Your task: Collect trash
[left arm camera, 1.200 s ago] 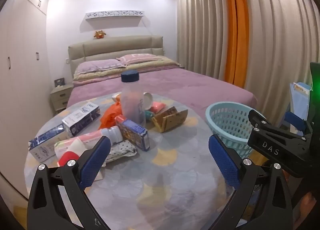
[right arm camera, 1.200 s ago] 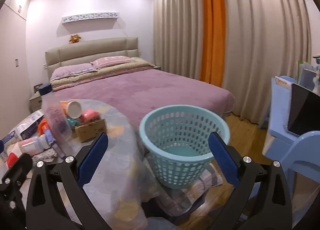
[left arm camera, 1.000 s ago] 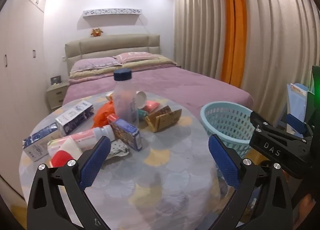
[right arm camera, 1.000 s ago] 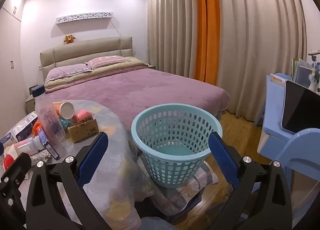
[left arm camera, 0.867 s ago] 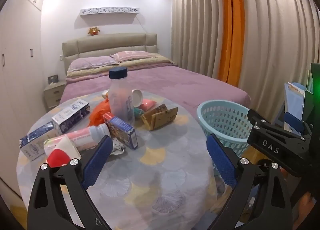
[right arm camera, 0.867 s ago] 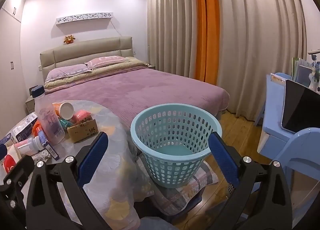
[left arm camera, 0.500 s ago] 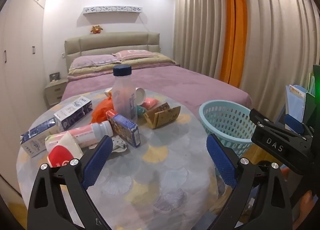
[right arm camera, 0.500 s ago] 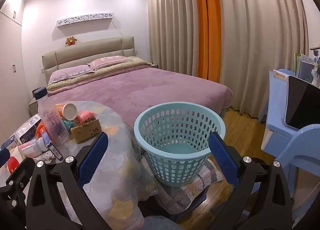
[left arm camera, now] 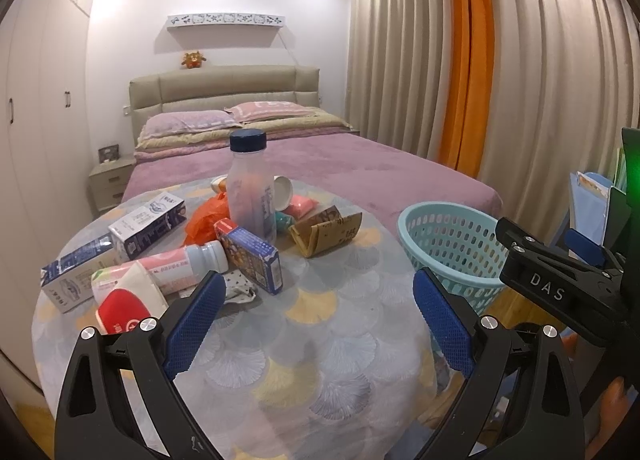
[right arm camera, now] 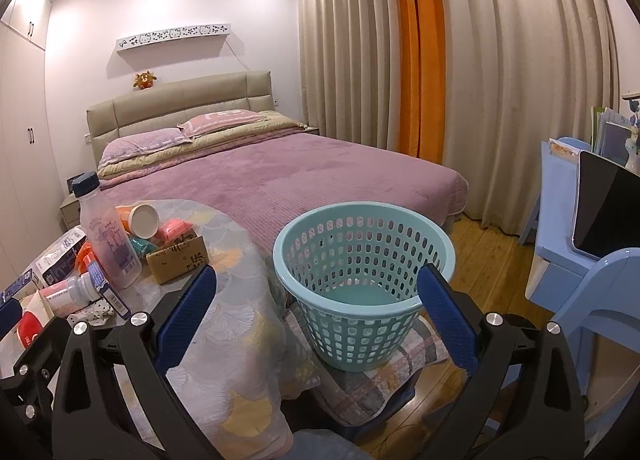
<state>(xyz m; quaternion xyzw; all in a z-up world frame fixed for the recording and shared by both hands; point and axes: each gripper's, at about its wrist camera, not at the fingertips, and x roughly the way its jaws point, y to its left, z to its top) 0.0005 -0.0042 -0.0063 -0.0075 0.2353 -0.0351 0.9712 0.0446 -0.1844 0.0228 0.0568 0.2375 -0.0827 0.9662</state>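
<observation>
Left wrist: trash pile lies ahead-left of left gripper, apparently apart.

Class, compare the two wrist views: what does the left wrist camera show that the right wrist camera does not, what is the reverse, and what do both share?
Only the left wrist view shows the whole table top, the full length of the milk cartons and the right tool's black body marked DAS.

Only the right wrist view shows the basket's bare bottom, the checked cushion under it, the blue chair and the dark screen.

Both show the blue-capped bottle, the cardboard box, the teal basket, the bed and open tool fingers.
</observation>
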